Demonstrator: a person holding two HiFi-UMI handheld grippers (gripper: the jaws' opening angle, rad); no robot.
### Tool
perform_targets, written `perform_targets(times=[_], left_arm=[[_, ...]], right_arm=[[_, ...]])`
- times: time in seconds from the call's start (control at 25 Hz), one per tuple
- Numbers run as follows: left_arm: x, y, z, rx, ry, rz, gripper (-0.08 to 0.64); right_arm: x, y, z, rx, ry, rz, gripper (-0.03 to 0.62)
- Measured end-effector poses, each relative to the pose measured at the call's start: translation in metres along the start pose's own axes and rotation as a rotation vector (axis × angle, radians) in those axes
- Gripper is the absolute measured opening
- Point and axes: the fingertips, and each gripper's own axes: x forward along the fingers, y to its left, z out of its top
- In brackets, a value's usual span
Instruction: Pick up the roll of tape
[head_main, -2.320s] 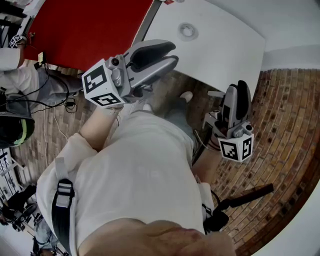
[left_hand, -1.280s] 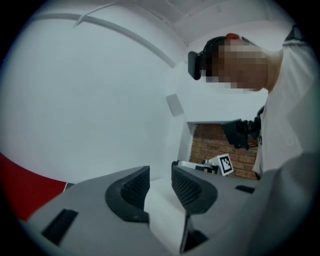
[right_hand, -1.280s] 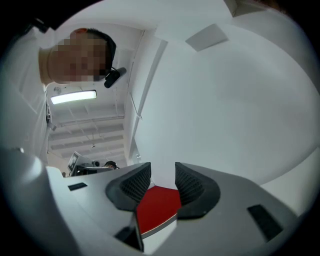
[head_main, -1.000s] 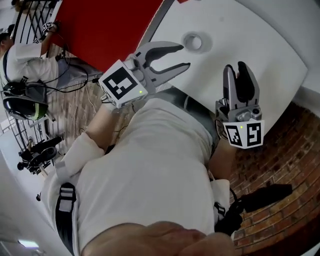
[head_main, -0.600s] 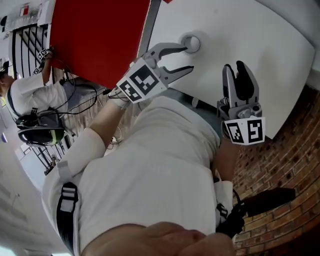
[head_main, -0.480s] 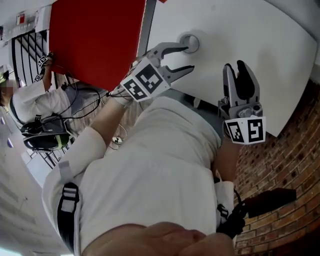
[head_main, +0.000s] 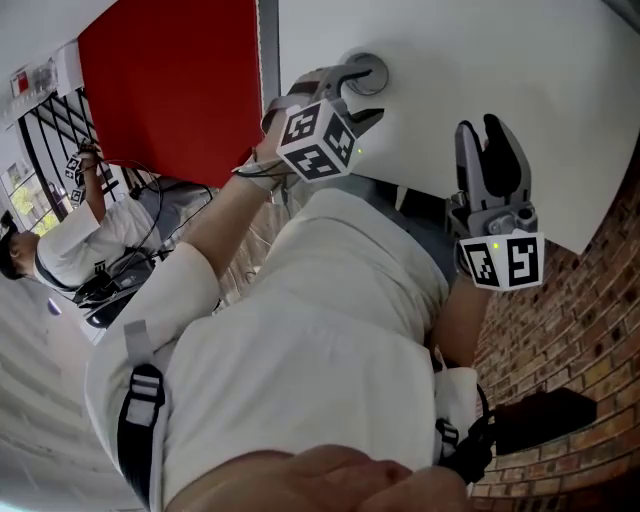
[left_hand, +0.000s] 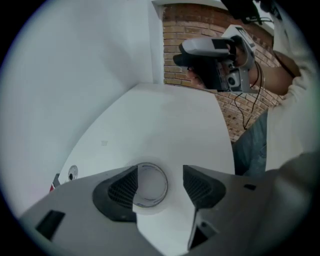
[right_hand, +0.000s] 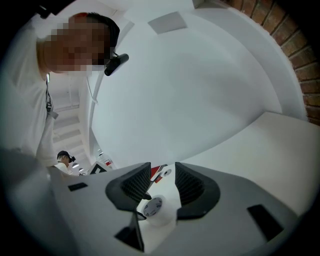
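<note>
On the white table (head_main: 540, 100) | roll of tape (left_hand: 150, 184) lies flat between the jaws of the left gripper (left_hand: 160, 173), which have just been opening wide and do not press it; right gripper (right_hand: 163, 172) waits off to the side, jaws slightly parted, empty | handling: likely a light, stiff ring with slick sides; best pinched across the outer rim

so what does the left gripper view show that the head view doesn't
Only the left gripper view: the left gripper from the inside. Its jaws have just been opening and stand apart around the roll of tape, which sits nearer one pad with a clear gap to the other.
Only the head view: the red panel, a second person at the left, and the wearer's torso.
Both: the roll on the white table, the right gripper and the brick floor.
</note>
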Motion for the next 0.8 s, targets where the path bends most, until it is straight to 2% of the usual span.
perform_targets(times=[0.2, 0.44, 0.8], left_arm=[[0.035, -0.005, -0.013, 0.051, 0.066, -0.020, 0.268], [0.059, -0.012, -0.030, 0.118, 0.119, 0.003, 0.268], [0.082, -0.006, -0.034, 0.154, 0.179, -0.031, 0.261]], right_arm=[[-0.010, -0.015, -0.019, 0.030, 0.022, -0.045, 0.133], [-0.021, -0.014, -0.038, 0.037, 0.030, -0.070, 0.133], [-0.019, -0.030, -0.042, 0.052, 0.047, -0.100, 0.133]])
